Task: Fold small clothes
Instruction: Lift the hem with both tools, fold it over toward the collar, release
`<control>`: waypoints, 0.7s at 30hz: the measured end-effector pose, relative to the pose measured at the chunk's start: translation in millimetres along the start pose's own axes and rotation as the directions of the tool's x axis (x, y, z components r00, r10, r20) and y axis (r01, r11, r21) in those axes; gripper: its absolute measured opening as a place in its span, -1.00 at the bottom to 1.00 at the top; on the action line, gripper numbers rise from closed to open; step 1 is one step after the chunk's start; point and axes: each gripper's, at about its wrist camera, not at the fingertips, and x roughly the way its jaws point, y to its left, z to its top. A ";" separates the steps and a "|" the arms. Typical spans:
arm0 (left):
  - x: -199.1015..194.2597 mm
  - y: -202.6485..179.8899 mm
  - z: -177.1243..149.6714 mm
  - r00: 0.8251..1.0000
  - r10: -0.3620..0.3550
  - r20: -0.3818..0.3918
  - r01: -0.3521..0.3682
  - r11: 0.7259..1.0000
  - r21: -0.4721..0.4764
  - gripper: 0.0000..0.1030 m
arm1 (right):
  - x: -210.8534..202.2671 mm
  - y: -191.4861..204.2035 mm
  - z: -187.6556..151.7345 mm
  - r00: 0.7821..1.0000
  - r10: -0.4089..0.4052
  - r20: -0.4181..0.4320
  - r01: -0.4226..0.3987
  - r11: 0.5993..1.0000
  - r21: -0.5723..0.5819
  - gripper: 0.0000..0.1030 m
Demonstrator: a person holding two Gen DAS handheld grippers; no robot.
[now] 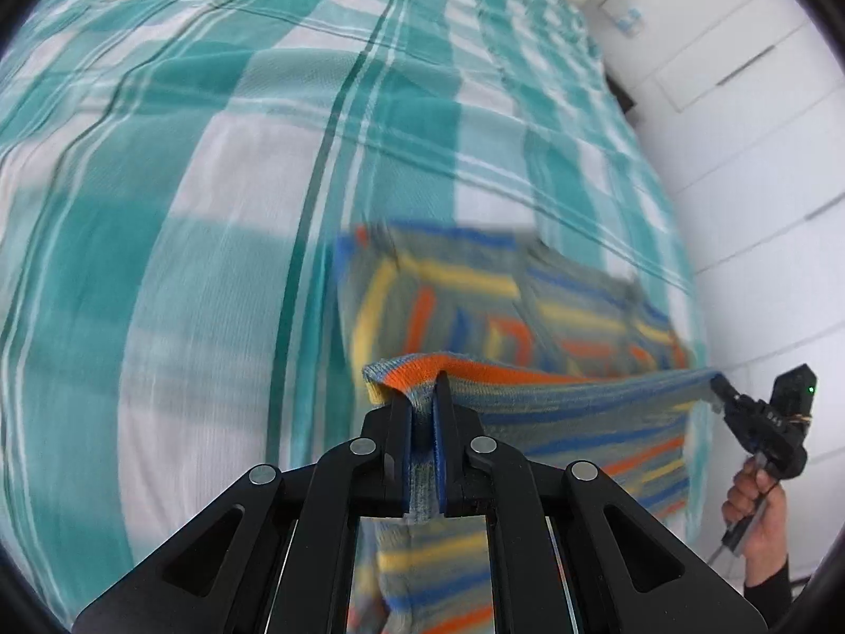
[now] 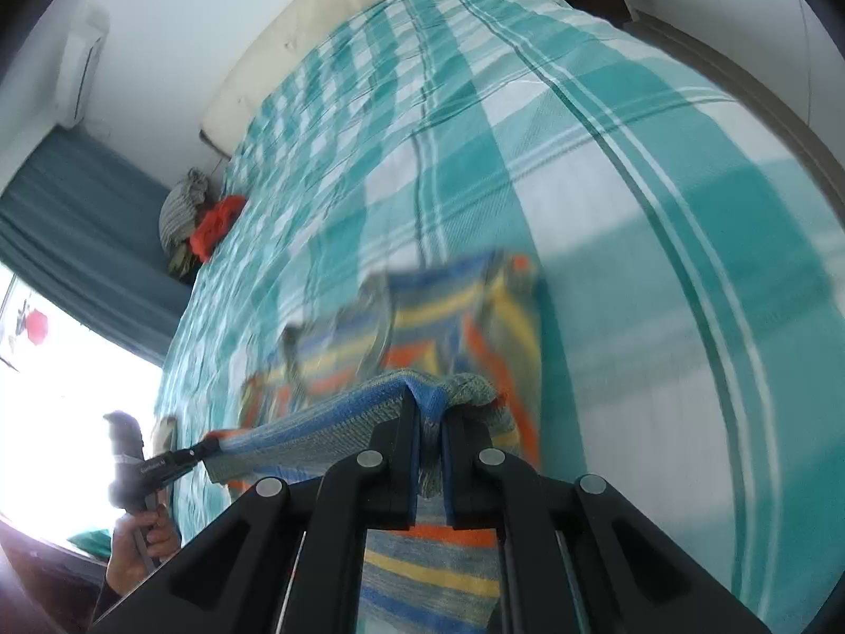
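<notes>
A small knitted garment (image 1: 554,407) with grey, blue, orange and yellow stripes is stretched taut between my two grippers above the bed. Its lower part (image 1: 449,306) lies blurred on the teal-and-white checked cover (image 1: 211,211). My left gripper (image 1: 422,396) is shut on one top corner of the garment. At the right of the left wrist view, my right gripper (image 1: 719,387) pinches the other corner, held by a hand (image 1: 755,502). In the right wrist view my right gripper (image 2: 429,409) is shut on the garment (image 2: 317,438), and the left gripper (image 2: 208,446) grips the far end.
The checked bed cover (image 2: 581,185) fills most of both views. A cream pillow (image 2: 296,53) lies at the head. A red item (image 2: 216,227) and a grey bundle (image 2: 179,206) sit at the bed's far edge. White drawers (image 1: 739,105) stand close beside the bed.
</notes>
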 end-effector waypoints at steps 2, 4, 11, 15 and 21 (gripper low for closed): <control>19.0 5.3 23.9 0.999 0.025 0.029 -0.024 0.999 -0.032 -0.56 | 20.8 -10.1 18.5 1.000 0.014 0.013 -0.015 0.999 0.034 -0.81; 18.6 14.1 36.2 0.996 0.018 0.092 -0.010 0.996 -0.084 -0.14 | 36.7 -25.2 31.4 0.996 0.063 0.064 -0.069 0.994 0.088 -0.65; -41.1 35.1 -1.0 0.966 0.106 0.234 -0.106 0.994 -0.013 0.87 | -3.4 -27.2 17.5 0.971 0.025 0.239 -0.037 0.998 0.044 0.03; -58.6 58.5 -59.8 0.909 0.324 0.262 -0.357 0.930 0.086 0.88 | -41.7 -12.7 -39.2 0.943 -0.201 0.267 0.255 0.949 -0.186 0.34; -49.0 91.4 -104.1 0.791 0.474 0.388 -0.539 0.839 0.076 0.99 | -72.2 -17.1 -149.0 0.854 -0.414 0.315 0.483 0.856 -0.182 0.56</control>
